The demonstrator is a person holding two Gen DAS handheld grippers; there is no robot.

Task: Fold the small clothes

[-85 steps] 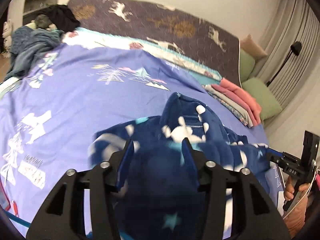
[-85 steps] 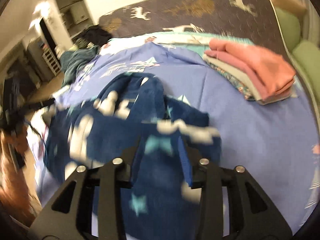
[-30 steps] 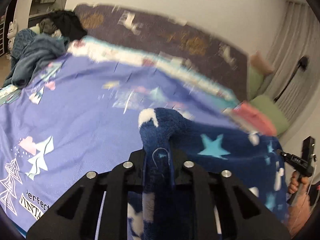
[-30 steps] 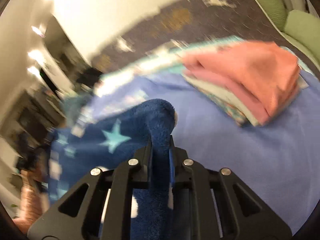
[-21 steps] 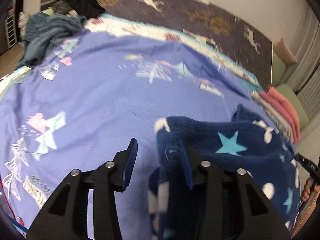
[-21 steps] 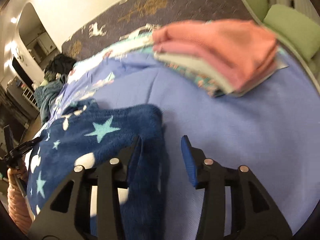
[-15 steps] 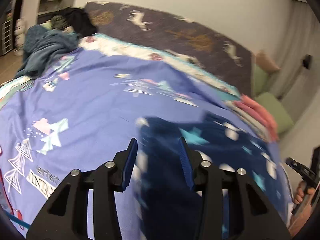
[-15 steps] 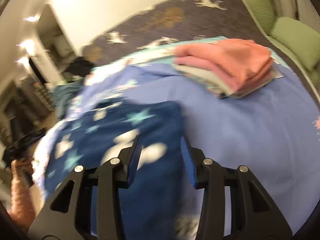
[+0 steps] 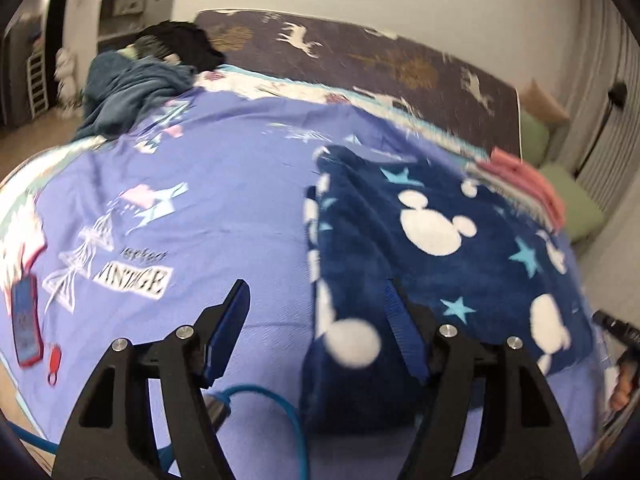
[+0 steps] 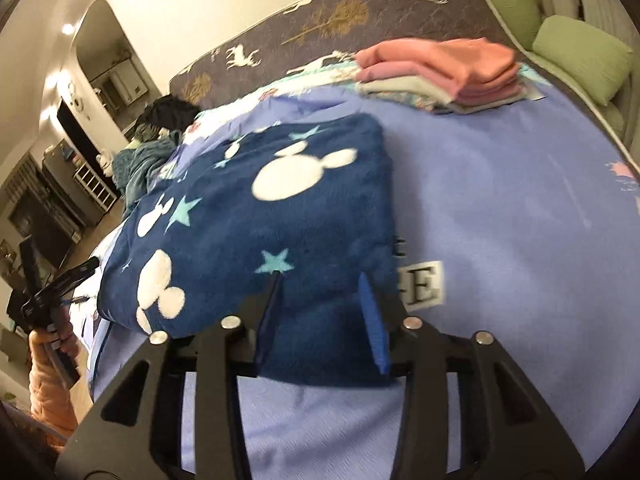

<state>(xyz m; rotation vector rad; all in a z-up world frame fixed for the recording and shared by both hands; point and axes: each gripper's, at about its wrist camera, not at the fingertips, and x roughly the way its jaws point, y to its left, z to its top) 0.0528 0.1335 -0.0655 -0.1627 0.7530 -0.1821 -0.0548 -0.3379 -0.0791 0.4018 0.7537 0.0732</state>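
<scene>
My left gripper (image 9: pixel 318 316) has just been spreading its jaws, wide now w/ nothing pinched; the navy fleece garment (image 9: pixel 440 248) lies flat on the blue bedspread (image 9: pixel 220 184) at 1 o'clock. My right gripper (image 10: pixel 322 314) is parted over its near edge, not pressing. Folded pink stack (image 10: pixel 444 70) at 1 o'clock.

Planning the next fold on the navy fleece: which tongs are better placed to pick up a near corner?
Probably right. The right tongs straddle the navy fleece's near right corner, open. The left tongs, opened wider just now, have only the fleece's left edge by one finger; the other is over bare sheet.
</scene>
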